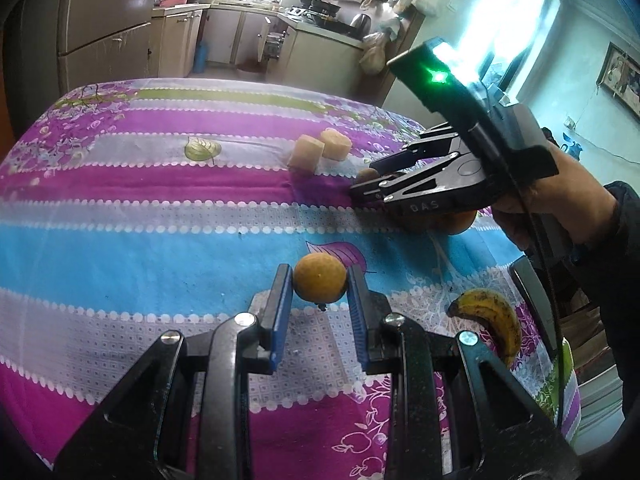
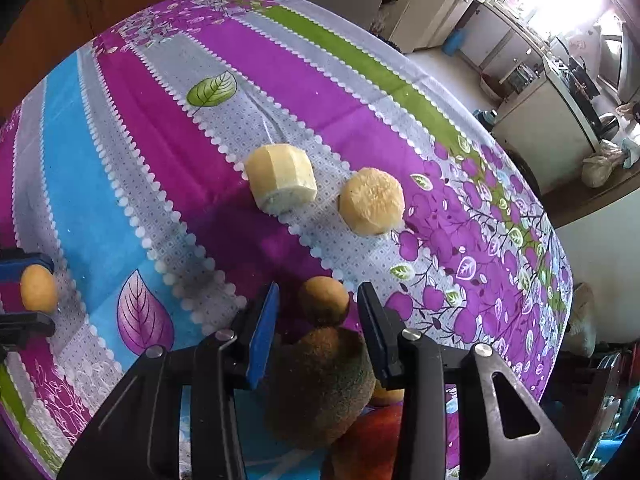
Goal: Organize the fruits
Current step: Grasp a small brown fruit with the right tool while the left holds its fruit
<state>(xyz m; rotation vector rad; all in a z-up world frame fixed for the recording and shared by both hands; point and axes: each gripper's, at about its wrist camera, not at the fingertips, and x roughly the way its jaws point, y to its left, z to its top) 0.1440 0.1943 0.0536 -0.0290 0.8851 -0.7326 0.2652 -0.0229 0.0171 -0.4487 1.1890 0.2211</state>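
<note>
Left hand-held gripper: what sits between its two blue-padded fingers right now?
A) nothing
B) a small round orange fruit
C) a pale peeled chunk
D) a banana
B. In the left wrist view the small round orange fruit sits between the fingers of the left hand-held gripper, touching both pads, while the banana lies off to the right on the tablecloth and the two pale chunks lie farther away.

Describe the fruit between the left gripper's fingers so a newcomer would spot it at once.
Start at the striped floral tablecloth and find its blue band nearest the left gripper. Between the blue-padded fingers sits a small round orange fruit, smooth and yellow-orange, unlike the curved spotted banana to its right.
</note>
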